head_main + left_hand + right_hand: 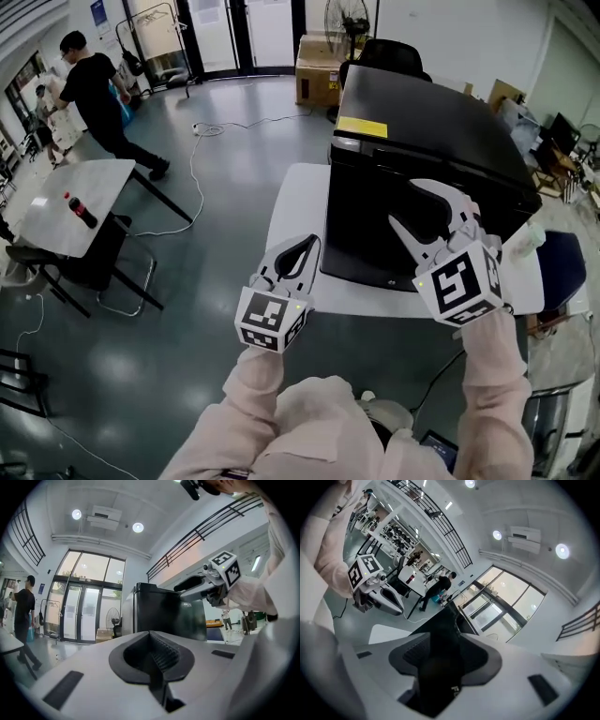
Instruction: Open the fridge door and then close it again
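A black mini fridge (427, 141) stands on a white table (292, 202), its door (366, 234) closed toward me. My right gripper (405, 204) hovers in front of the door's right half, jaws apart, and nothing is pressed between the pads. In the right gripper view the fridge (446, 620) shows dark between the open right gripper (443, 644). My left gripper (307, 246) is shut and empty, at the table's front edge left of the door. The left gripper view has the shut left gripper (152, 651) facing the fridge (159, 609), with the right gripper (192, 584) beyond.
A second table (56, 202) with a cola bottle (82, 211) stands at the left, a person (98, 94) walks behind it. A white cable (192, 178) runs over the grey floor. A cardboard box (317, 66), a fan (347, 23) and a black chair (389, 56) stand behind the fridge.
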Demonstrator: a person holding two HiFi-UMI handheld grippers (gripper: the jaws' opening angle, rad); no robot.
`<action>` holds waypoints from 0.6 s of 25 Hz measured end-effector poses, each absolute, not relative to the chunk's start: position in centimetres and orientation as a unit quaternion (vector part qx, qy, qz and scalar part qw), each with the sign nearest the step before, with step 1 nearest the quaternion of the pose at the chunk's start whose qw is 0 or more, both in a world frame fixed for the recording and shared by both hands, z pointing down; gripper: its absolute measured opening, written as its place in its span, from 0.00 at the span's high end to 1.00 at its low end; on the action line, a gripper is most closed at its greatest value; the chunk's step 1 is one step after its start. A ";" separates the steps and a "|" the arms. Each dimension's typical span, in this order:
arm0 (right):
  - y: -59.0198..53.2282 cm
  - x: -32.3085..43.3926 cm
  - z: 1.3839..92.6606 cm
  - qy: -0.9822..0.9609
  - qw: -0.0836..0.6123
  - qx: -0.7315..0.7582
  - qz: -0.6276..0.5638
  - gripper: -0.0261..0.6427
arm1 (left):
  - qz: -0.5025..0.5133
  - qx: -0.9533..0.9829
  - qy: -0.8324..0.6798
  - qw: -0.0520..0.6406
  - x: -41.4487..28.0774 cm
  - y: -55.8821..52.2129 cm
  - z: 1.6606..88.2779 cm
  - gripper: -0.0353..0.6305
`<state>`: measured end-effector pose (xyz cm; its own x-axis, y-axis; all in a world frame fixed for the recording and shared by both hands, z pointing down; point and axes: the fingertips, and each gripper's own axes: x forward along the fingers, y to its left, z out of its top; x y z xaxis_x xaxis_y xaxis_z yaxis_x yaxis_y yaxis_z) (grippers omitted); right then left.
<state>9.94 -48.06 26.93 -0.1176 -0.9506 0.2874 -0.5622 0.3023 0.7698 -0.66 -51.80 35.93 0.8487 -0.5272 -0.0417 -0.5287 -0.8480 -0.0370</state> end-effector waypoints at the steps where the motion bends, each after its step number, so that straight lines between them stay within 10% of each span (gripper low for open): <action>1: -48.4 9.9 26.9 -0.704 0.403 0.533 -0.241 0.66 | 0.016 -0.962 0.272 0.026 -0.6 -51.9 35.8 0.93; 15: -52.5 10.7 27.3 -0.628 0.558 0.516 -0.167 0.69 | 0.012 -0.960 0.276 0.038 -2.0 -53.6 35.6 0.93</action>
<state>10.74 -52.54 27.28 0.1555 -0.8347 0.5283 -0.4627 0.4110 0.7855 -2.02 -53.56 35.62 0.8479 -0.5284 -0.0438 -0.5302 -0.8453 -0.0666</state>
